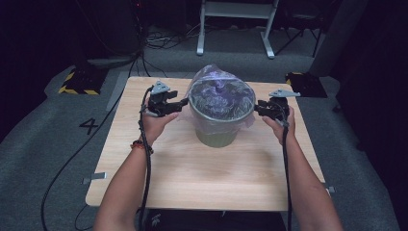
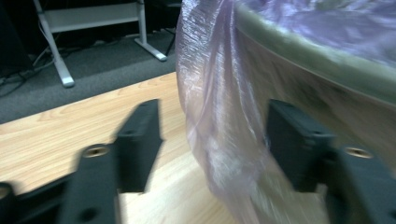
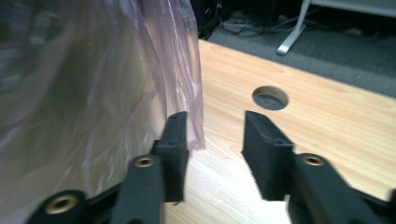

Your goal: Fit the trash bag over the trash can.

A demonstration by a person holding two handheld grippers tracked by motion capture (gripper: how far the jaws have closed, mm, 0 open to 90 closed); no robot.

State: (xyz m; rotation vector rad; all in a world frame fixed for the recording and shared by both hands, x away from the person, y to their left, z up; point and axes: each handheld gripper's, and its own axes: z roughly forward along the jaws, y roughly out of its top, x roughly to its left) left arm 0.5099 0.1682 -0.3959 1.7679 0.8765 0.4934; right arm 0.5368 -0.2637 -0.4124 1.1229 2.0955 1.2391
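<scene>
The person's forearms reach in from the bench's (image 1: 144, 192) near edge. Both tongs, left (image 1: 179, 103) and right (image 1: 260, 109), stand open without gripping, flanking the bin (image 1: 219, 132) mid-bench, probably to pull its liner bag's (image 2: 219, 116) overhang down.

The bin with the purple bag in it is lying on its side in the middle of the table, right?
Not quite. The bin stands upright in the middle of the table, with the purple bag over its rim. The high view shows it.
</scene>
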